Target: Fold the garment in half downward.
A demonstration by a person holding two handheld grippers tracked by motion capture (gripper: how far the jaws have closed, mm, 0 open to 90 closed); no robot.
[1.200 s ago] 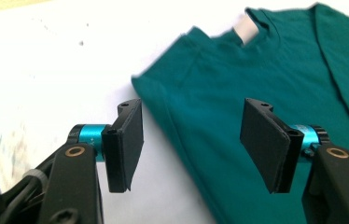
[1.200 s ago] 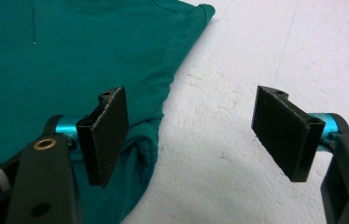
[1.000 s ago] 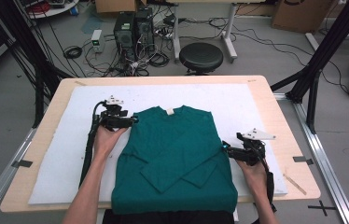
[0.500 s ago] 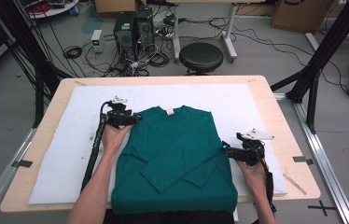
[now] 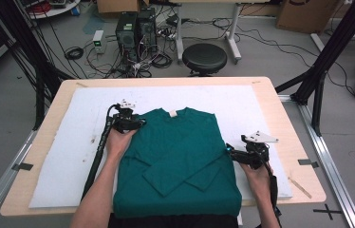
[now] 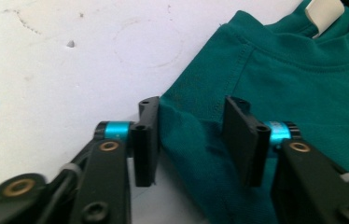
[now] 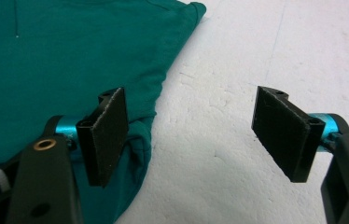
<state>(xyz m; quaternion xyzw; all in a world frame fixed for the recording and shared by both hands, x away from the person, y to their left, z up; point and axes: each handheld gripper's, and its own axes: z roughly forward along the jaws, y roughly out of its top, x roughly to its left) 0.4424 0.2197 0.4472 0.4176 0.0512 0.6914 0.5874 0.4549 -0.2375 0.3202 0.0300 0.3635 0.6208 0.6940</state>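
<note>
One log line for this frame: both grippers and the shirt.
left gripper: closing round shoulder fold | right gripper: open at edge | green shirt: flat, sleeves folded

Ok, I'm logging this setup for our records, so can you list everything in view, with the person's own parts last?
shirt: one, dark green, long sleeves folded across its front, flat on the mat, collar away from the person
neck label: one, white, inside the collar
mat: one, white, covers most of the table
table: one, light wood
stool: one, black, round, on the floor beyond the table
computer towers: two, black, on the floor among cables
cardboard box: one, brown, far right floor
left gripper: one, black, jaws have just been closing, shirt's shoulder edge between them
right gripper: one, black, open, at the shirt's side edge
forearms: two, from the bottom edge
</note>
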